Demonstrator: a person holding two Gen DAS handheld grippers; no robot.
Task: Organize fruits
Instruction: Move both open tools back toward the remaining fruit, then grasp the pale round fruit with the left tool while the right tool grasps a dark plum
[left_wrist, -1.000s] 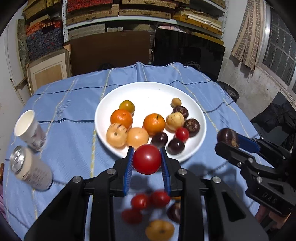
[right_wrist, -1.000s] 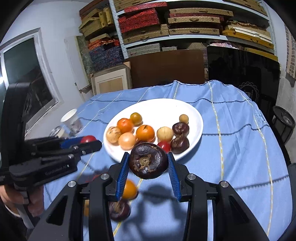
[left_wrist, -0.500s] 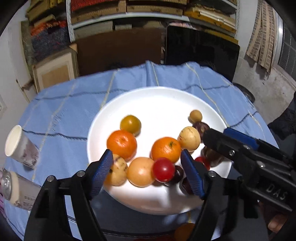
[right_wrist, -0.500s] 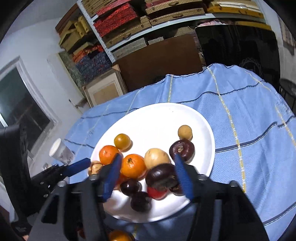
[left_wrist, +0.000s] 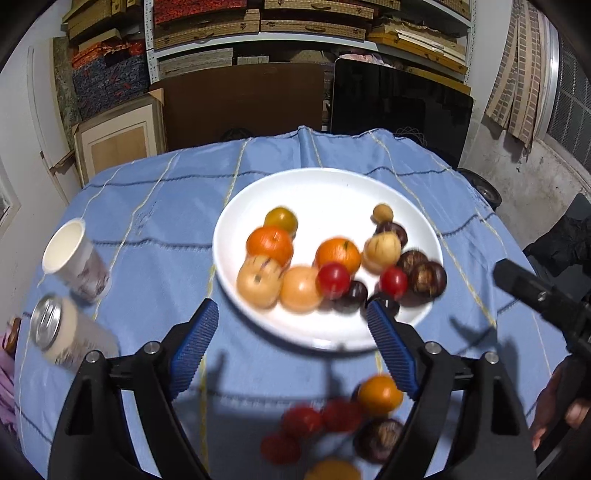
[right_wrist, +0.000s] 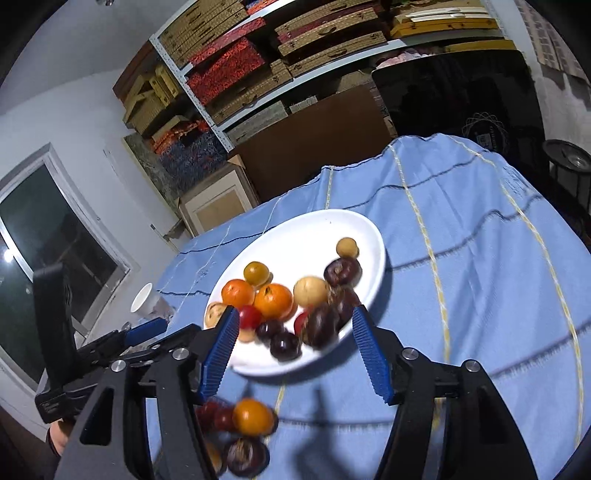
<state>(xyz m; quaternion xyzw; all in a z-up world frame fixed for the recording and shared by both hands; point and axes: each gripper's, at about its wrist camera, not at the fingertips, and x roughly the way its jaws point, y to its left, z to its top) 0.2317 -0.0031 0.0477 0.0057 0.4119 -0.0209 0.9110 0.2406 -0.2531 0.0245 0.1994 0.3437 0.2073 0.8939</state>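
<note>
Both claws are seen spread wide apart with nothing between the blue pads: the left claw (left_wrist: 291, 347) is held above the near rim of the white plate (left_wrist: 332, 188), and the right claw (right_wrist: 291, 354) is held over the same plate's near edge.

The fruits are found in two groups on the blue-clothed desk (left_wrist: 155, 206). On the plate, thirteen pieces can be counted in the left wrist view, though motion blur makes this approximate:

- two oranges, one at (left_wrist: 269, 242)
- one small yellow-green fruit (left_wrist: 280, 219)
- three pale yellowish fruits, one at (left_wrist: 258, 281)
- one small tan fruit (left_wrist: 382, 213)
- two red tomatoes, one at (left_wrist: 333, 279)
- four dark purple fruits, one at (left_wrist: 427, 278)

Off the plate, on the cloth close beneath the claws, a second cluster is seen: three red tomatoes (left_wrist: 301, 421), one orange fruit (left_wrist: 380, 395), one dark purple fruit (left_wrist: 378, 439) and part of another orange-yellow fruit at the bottom edge of the view.

To the left of the plate, one paper cup (left_wrist: 74, 254) and one drink can (left_wrist: 62, 336) are seen, near each other and well apart from the fruit.
</note>
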